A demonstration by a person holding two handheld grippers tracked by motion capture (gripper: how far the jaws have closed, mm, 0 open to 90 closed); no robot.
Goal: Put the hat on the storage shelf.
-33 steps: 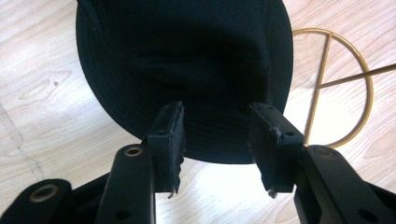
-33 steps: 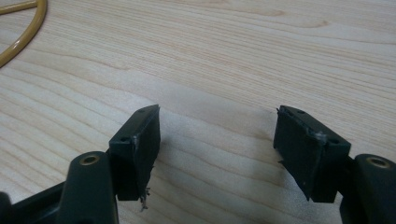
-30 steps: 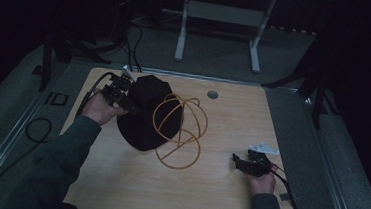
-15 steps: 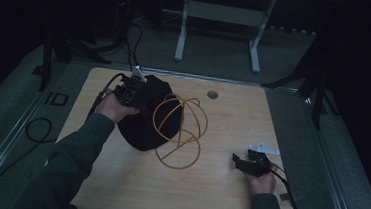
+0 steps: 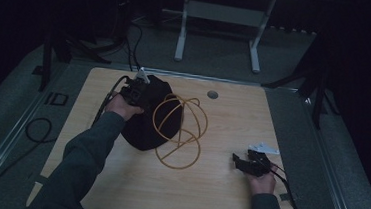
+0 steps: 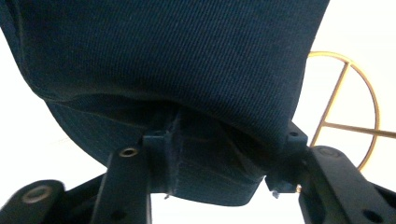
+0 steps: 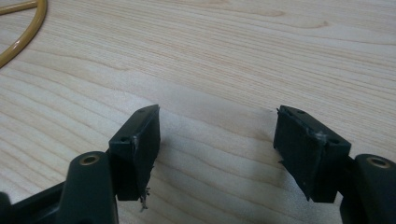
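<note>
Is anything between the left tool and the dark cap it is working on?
Nothing visible. In the left gripper view the left tool has the dark cap's fabric edge directly between its jaws; the wire stand sits beside it.

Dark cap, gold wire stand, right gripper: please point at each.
dark cap (image 5: pixel 143 131), high view, near bottom edge.
gold wire stand (image 5: pixel 176 159), high view, base ring.
right gripper (image 7: pixel 217 140), right gripper view, between fingertips.

The dark cap (image 6: pixel 177 70) runs past the left gripper view's top edge.
</note>
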